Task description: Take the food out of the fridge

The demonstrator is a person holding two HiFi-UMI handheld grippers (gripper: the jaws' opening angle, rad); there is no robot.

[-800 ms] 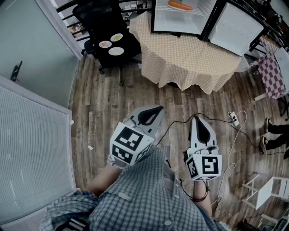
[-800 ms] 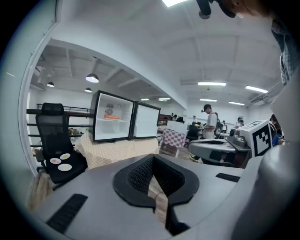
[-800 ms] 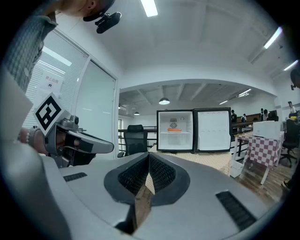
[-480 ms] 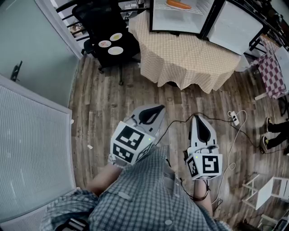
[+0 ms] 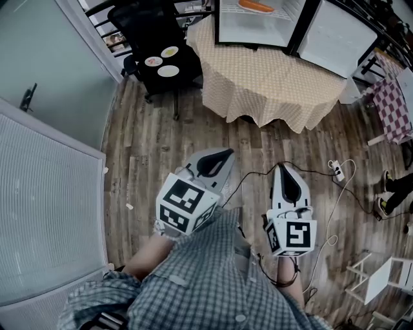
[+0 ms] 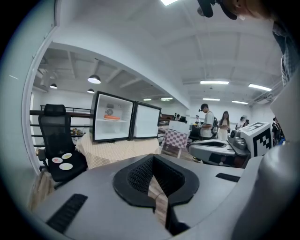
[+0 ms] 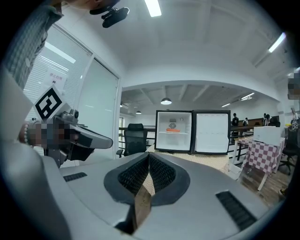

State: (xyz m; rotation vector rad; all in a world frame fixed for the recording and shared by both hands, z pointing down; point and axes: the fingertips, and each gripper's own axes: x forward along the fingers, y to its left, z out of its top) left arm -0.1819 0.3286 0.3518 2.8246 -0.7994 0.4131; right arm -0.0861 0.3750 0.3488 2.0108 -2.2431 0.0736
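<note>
Two closed tools, nothing held: left hand-held gripper [image 5: 224, 156] has its jaws together with nothing between them, and right hand-held gripper [image 5: 281, 169] looks the same. Both hang near the person's body over the wood floor [image 5: 148, 155], well apart from the target. The food [image 5: 256, 6], an orange long item, lies on a shelf inside the open fridge [image 5: 222, 29] on the far desk [image 5: 271, 77], with the fridge door [image 5: 332, 40] swung to the right.

Risks as I judge them:
- Jaws stay shut on arrival, so they knock the food deeper instead of gripping it
- The long shape may roll or slip out of a two-jaw pinch
- The cable [image 5: 322, 219] and power strip [image 5: 335, 170] on the floor at right could trip the person on the walk in
- The chair [image 5: 151, 38] at left carries small plates [image 5: 169, 70], and a bump could spill them
- The draped cloth could snag and drag the fridge
</note>
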